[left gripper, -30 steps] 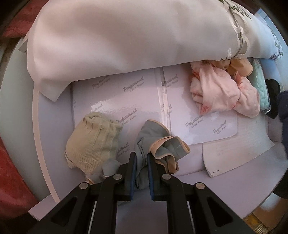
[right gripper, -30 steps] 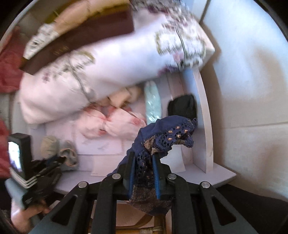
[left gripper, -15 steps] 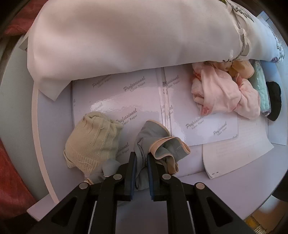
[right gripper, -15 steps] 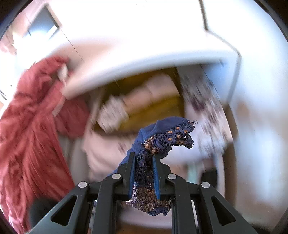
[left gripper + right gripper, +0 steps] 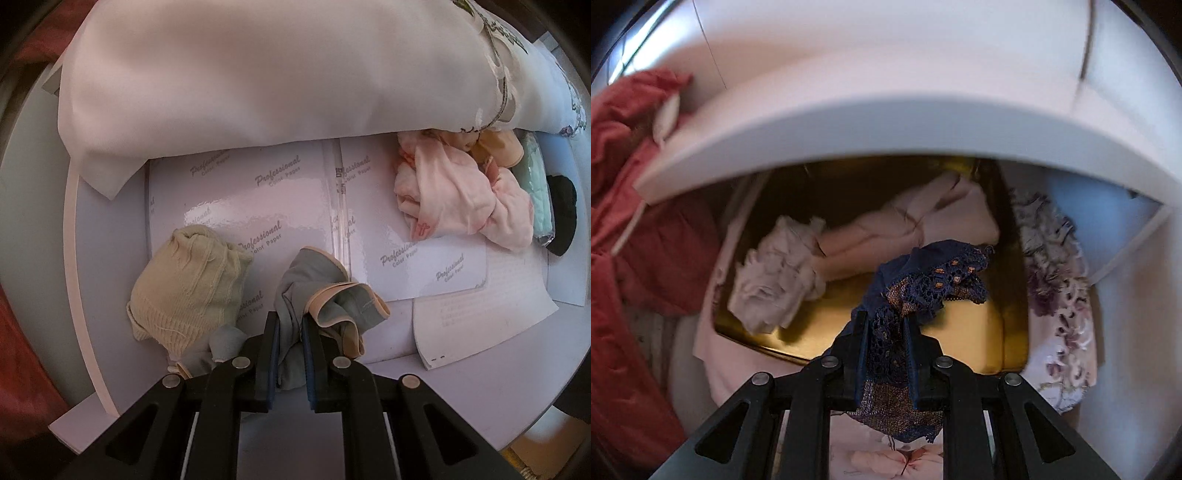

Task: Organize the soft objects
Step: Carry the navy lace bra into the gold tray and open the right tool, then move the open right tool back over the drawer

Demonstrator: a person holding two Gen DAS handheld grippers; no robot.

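Observation:
My left gripper points down at a white shelf and is shut on a grey garment with peach trim that rests on glossy paper sheets. A beige knitted sock lies just left of it. A heap of pink garments sits at the right. My right gripper is shut on a navy lace garment, held in the air above a gold-lined box. That box holds a white ruffled cloth and a pale pink folded cloth.
A big white pillow overhangs the back of the shelf. A mint item and a black item lie at the far right. A white shelf edge juts above the box. Red fabric hangs left; floral bedding lies right.
My right gripper has swung with the navy lace garment from the white shelf up to above the gold-lined box. The left gripper has kept still on the grey garment.

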